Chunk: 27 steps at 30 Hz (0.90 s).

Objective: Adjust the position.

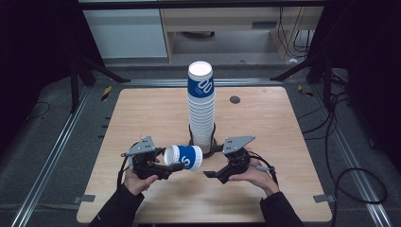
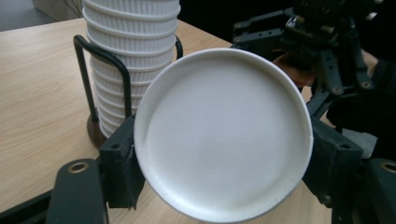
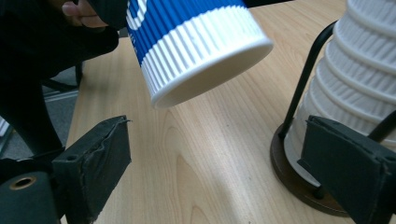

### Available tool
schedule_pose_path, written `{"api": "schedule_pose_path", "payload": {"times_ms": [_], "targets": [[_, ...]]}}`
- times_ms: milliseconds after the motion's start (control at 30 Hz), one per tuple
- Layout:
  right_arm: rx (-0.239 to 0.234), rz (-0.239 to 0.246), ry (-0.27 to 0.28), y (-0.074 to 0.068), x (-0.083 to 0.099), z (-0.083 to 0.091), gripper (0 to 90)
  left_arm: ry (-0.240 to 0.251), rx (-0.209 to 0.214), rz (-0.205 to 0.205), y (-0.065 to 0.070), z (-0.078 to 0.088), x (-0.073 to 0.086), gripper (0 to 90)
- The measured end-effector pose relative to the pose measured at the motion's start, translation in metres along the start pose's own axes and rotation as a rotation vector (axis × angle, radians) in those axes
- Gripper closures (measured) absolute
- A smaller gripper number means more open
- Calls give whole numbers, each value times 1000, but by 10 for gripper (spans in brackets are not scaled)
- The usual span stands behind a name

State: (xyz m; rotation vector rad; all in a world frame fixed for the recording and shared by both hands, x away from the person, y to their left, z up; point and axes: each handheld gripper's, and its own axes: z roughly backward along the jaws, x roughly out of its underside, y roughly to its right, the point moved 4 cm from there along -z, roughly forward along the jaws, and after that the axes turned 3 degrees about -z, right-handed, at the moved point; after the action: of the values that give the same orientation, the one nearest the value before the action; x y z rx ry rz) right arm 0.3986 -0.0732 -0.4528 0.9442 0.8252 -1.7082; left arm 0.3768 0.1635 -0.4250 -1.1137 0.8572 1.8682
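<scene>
Cup [image 1: 184, 156] clamped sideways in left hand-held gripper [image 1: 168, 166]

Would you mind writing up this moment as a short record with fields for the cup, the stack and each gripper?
held cup: blue and white paper cup, lying sideways above the table, base towards the left gripper's camera
left gripper: shut on the cup's sides
right gripper: open, nothing between its jaws, just right of the cup
stack: tall stack of cups, upside down, in a black wire holder
surface: wooden table
</scene>
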Motion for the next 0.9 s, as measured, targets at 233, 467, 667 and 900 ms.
{"api": "schedule_pose_path", "payload": {"times_ms": [233,467,667,900], "targets": [[-59,-31,29,-2,3,-7,84,10,45,-17,9,-7,-1,255],[-107,-41,33,-6,3,-13,80,21,82,-25,16,-12,-2,255],[-143,-38,44,-10,3,-14,77,21,122,-37,23,-15,-1,256],[-194,-27,69,-15,1,-17,79,0,167,-46,28,-22,2,257]]}}
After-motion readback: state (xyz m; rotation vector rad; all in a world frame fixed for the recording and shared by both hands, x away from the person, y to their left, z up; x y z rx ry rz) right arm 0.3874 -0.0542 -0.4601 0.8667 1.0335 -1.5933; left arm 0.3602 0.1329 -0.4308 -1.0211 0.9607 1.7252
